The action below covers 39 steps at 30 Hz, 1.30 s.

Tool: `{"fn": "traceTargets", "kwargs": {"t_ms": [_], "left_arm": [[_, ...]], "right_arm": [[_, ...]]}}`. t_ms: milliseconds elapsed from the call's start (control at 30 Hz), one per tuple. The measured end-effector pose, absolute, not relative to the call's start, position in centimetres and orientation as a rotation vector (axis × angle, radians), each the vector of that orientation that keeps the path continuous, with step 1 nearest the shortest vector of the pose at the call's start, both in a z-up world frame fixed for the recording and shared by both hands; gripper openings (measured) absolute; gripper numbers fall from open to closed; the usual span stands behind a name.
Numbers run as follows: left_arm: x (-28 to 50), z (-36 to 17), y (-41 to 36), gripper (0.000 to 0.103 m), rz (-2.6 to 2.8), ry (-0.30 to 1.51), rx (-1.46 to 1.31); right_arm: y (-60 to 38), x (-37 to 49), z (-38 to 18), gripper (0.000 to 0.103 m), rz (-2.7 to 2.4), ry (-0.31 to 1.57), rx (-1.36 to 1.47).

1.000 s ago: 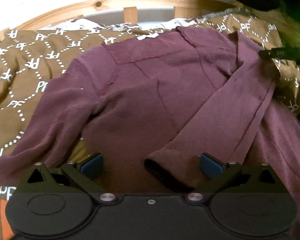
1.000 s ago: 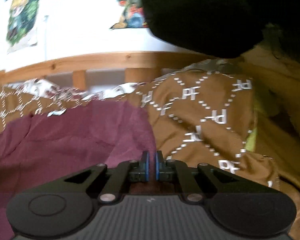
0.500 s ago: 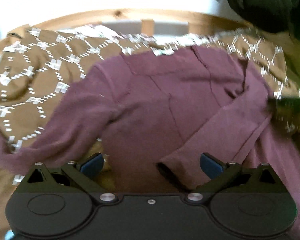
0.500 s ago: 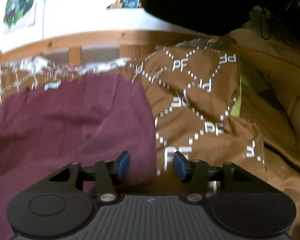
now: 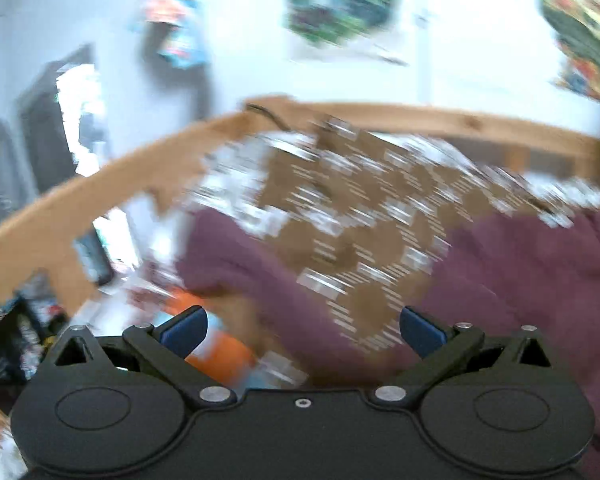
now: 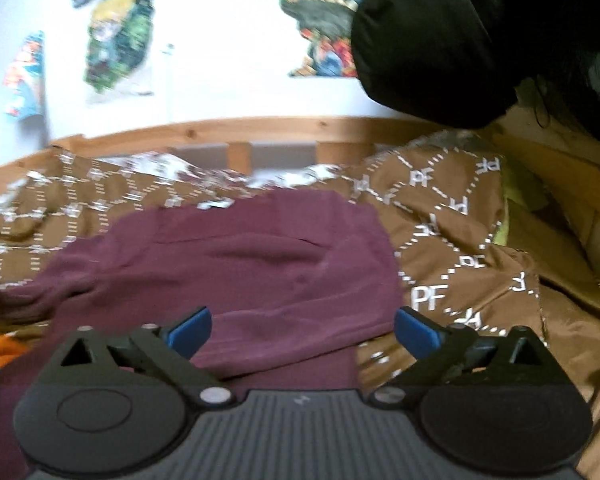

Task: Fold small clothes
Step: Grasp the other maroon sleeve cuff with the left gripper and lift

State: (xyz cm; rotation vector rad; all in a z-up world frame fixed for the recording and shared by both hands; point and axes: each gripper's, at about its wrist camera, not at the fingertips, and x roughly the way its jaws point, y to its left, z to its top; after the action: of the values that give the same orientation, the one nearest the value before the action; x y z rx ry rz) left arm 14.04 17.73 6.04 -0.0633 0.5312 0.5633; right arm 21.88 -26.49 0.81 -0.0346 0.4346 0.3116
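Maroon top (image 6: 236, 264), one, spread on brown bedspread (image 6: 452, 240) printed with white "PF" letters. Right gripper (image 6: 302, 330) wide open above its near hem, holding nothing. Left gripper (image 5: 304, 330) wide open too, empty, over blurred sleeve (image 5: 260, 280). Wooden bed rail (image 6: 260, 130) behind.

Brown bedspread (image 6: 452, 240) with white "PF" lattice print covers the bed, rumpled, lime-yellow edge showing at its right side. Wooden bed rail (image 6: 260, 130) with short slats runs behind it, curved by the fisheye. White wall (image 6: 220, 40) above carries several colourful posters (image 6: 116, 36). Large black mass (image 6: 432, 36) hangs in at upper right of the right view. Left view is heavily motion-blurred: orange item (image 5: 216, 352) low left, dark clutter (image 5: 8, 332) beyond the rail.
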Motion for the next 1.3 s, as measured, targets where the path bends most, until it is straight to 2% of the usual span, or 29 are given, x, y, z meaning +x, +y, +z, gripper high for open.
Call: {"fn": "traceTargets", "kwargs": {"t_ms": [233, 300, 400, 433, 467, 500, 567, 600, 700, 1033, 1300], "left_arm": [[15.2, 7.1, 27.4, 0.098, 0.658, 0.526, -0.210], [15.7, 6.7, 29.1, 0.093, 0.648, 0.538, -0.274], [16.4, 5.8, 30.6, 0.080, 0.621, 0.561, -0.349], [16.7, 5.6, 30.9, 0.070, 0.600, 0.566, -0.371], [16.8, 5.5, 31.0, 0.050, 0.579, 0.565, -0.384], [16.8, 5.4, 30.9, 0.040, 0.569, 0.565, -0.386], [17.5, 5.5, 30.6, 0.011, 0.590, 0.595, -0.364], [17.9, 5.6, 30.4, 0.005, 0.599, 0.611, -0.340], [17.3, 7.2, 28.7, 0.004, 0.627, 0.589, -0.266], [10.5, 15.1, 24.4, 0.003, 0.656, 0.316, -0.219], [7.4, 16.6, 22.7, 0.003, 0.621, 0.198, -0.312]], "right_arm": [[-25.1, 19.9, -1.2, 0.103, 0.374, 0.511, -0.003], [-24.7, 20.2, -1.8, 0.103, 0.372, 0.541, 0.010], [-24.6, 20.4, -2.7, 0.103, 0.383, 0.567, 0.037], [-24.7, 20.4, -3.0, 0.103, 0.384, 0.574, 0.038], [-24.7, 20.4, -3.2, 0.103, 0.385, 0.582, 0.038], [-24.7, 20.5, -3.4, 0.103, 0.386, 0.589, 0.038], [-24.8, 20.6, -3.8, 0.103, 0.384, 0.608, 0.044], [-24.8, 20.6, -4.0, 0.103, 0.378, 0.615, 0.050], [-25.2, 20.8, -4.3, 0.103, 0.367, 0.635, 0.080], [-25.9, 20.7, -3.7, 0.103, 0.379, 0.625, 0.126], [-26.0, 20.8, -3.5, 0.103, 0.395, 0.630, 0.159]]}}
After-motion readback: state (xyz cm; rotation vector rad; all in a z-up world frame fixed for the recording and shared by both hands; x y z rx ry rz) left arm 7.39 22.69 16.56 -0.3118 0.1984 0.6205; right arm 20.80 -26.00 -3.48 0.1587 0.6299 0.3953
